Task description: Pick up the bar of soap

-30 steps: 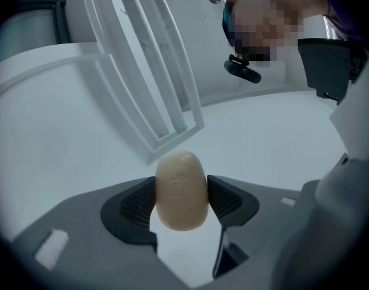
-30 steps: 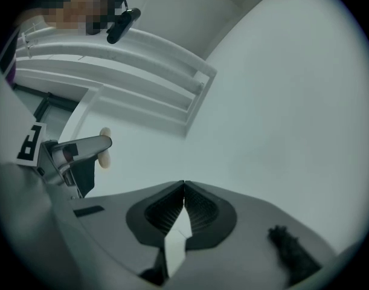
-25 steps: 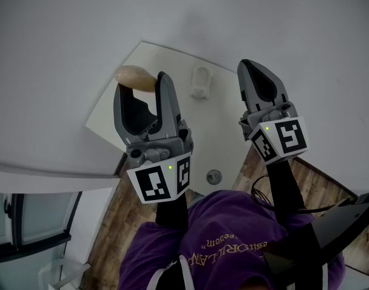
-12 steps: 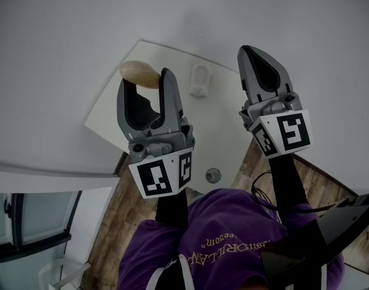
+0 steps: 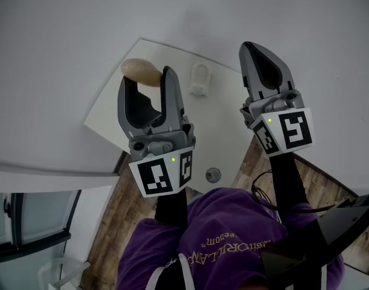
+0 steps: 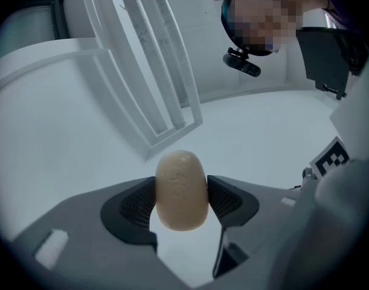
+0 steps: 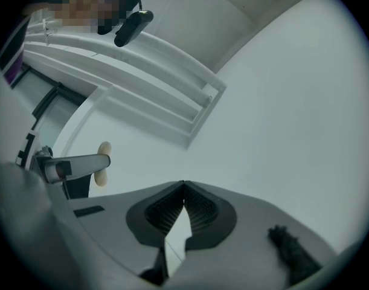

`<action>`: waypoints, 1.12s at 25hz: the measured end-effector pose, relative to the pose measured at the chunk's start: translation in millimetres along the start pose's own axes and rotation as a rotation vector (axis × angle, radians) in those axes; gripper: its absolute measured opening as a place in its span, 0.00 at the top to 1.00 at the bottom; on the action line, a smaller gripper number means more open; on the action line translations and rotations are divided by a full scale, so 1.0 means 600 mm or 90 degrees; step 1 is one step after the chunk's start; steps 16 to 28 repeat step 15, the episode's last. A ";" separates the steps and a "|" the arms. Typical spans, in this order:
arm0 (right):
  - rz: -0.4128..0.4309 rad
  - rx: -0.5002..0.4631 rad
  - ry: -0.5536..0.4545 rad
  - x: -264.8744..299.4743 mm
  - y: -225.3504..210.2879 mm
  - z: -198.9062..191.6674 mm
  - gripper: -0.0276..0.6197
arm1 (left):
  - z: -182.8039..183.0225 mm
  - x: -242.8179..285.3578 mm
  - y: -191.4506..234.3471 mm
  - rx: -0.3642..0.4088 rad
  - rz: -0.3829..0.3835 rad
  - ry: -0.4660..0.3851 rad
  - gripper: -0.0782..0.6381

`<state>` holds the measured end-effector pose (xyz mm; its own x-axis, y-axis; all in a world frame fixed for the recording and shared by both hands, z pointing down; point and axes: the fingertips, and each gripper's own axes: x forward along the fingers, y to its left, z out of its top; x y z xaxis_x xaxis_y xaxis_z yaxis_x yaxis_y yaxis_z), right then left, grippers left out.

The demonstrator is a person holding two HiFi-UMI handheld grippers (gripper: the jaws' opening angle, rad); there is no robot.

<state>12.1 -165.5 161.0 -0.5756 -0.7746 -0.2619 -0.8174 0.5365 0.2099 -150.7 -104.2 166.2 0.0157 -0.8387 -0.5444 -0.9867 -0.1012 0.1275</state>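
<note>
My left gripper [image 6: 181, 183] pinches the bar of soap [image 6: 182, 192] across its narrow sides, jaws wide, so it shouldn't slip; my right gripper [image 7: 183, 189] is closed, empty, kept aside.

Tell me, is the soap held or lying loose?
Held: the bar of soap sits pinched between both pads of the left gripper.

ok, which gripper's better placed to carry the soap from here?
Left. The left gripper has the bar of soap clamped between its pads. The right gripper is shut, empty, and apart from the soap.
</note>
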 end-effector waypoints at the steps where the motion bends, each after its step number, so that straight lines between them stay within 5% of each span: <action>1: 0.000 0.000 0.000 0.001 0.000 -0.001 0.94 | -0.001 0.001 0.001 0.000 0.000 0.000 0.50; 28: 0.000 -0.002 0.000 -0.001 0.002 0.001 0.94 | -0.001 0.002 0.000 0.000 0.000 -0.002 0.50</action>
